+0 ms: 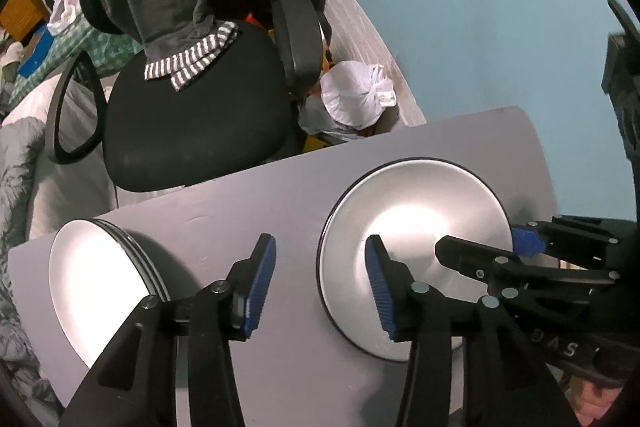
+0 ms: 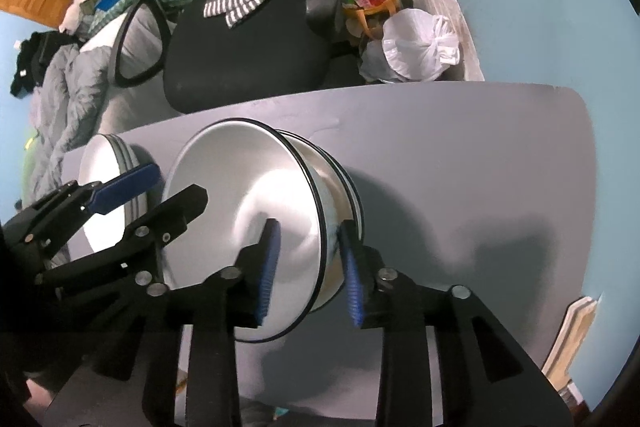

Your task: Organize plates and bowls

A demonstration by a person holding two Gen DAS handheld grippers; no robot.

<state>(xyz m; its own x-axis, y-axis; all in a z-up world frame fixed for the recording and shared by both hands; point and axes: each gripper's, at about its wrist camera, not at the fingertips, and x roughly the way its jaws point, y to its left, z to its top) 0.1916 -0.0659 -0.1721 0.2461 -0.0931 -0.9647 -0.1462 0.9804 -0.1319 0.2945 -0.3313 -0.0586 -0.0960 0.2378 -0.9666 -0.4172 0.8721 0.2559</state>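
Observation:
A stack of white bowls with dark rims (image 1: 412,227) (image 2: 248,195) stands on the grey table (image 1: 240,219) (image 2: 460,167). To its left sits a stack of white plates (image 1: 100,283) (image 2: 104,187). My left gripper (image 1: 320,287) (image 2: 156,195) straddles the top bowl's left rim, one blue pad inside the bowl and one outside, with a wide gap; it is open. My right gripper (image 2: 310,271) (image 1: 492,245) straddles the opposite rim, one pad inside and one beside the outer wall. Neither pad presses on the rim, so this gripper is open too.
A black office chair (image 1: 192,115) (image 2: 240,59) with a grey garment draped over it stands just beyond the table's far edge. A tied white plastic bag (image 1: 356,95) (image 2: 416,47) lies on the floor by the blue wall. Bedding is at the left.

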